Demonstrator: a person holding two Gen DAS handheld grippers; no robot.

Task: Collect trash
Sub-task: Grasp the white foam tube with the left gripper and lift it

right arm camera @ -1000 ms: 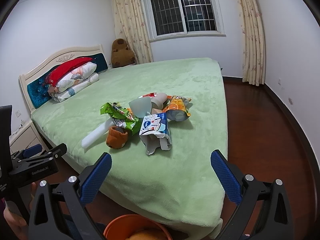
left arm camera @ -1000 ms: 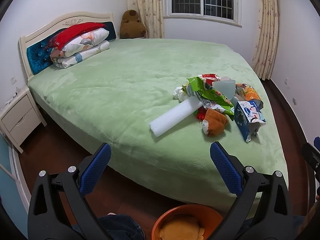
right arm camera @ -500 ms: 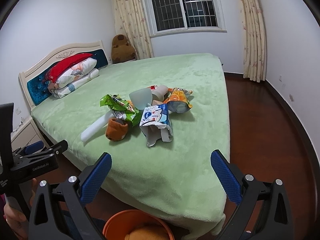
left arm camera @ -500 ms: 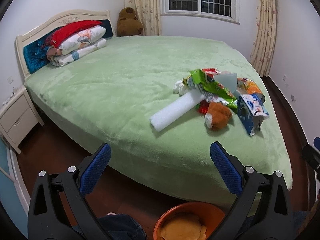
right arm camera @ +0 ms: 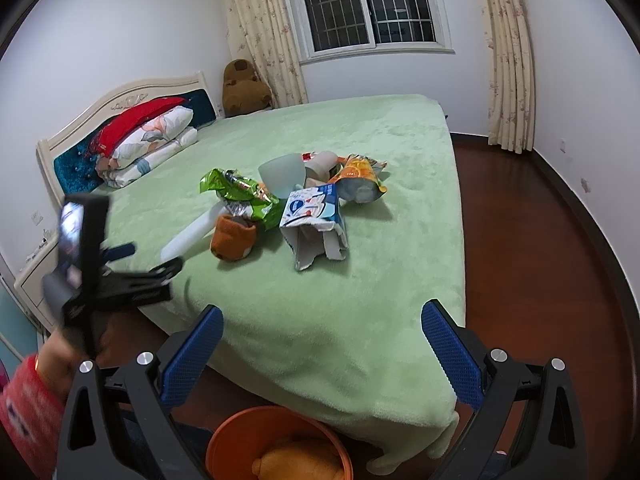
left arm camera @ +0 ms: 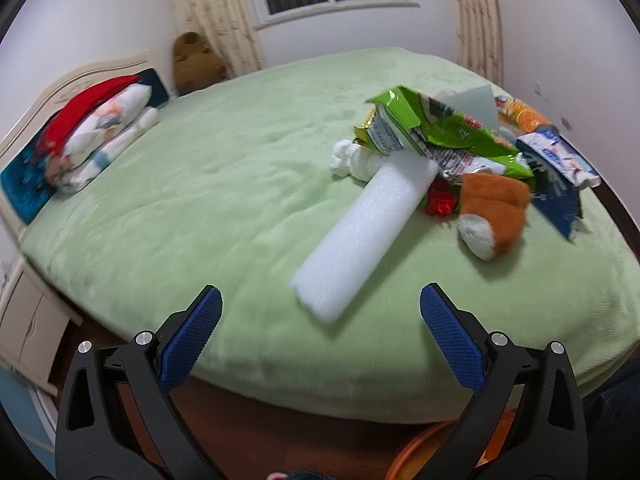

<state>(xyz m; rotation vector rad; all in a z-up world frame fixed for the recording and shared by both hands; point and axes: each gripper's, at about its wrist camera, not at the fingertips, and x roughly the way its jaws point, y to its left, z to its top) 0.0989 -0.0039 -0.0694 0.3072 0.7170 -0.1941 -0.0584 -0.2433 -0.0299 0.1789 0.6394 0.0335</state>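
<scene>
White foam roll (left arm camera: 362,236) just ahead of left hand-held gripper (left arm camera: 320,312), apparently apart.

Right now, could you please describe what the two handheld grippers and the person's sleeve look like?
Both the left gripper and the right gripper have black angular frames with silver bolts and textured blue pads on the fingers. The red sleeve bears small pale markings.

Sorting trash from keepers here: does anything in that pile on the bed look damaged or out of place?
The blue-and-white carton is torn open at its near end, ragged flaps splayed. An orange plush toy lies among the wrappers, against the green snack bag; it looks like no trash.
</scene>
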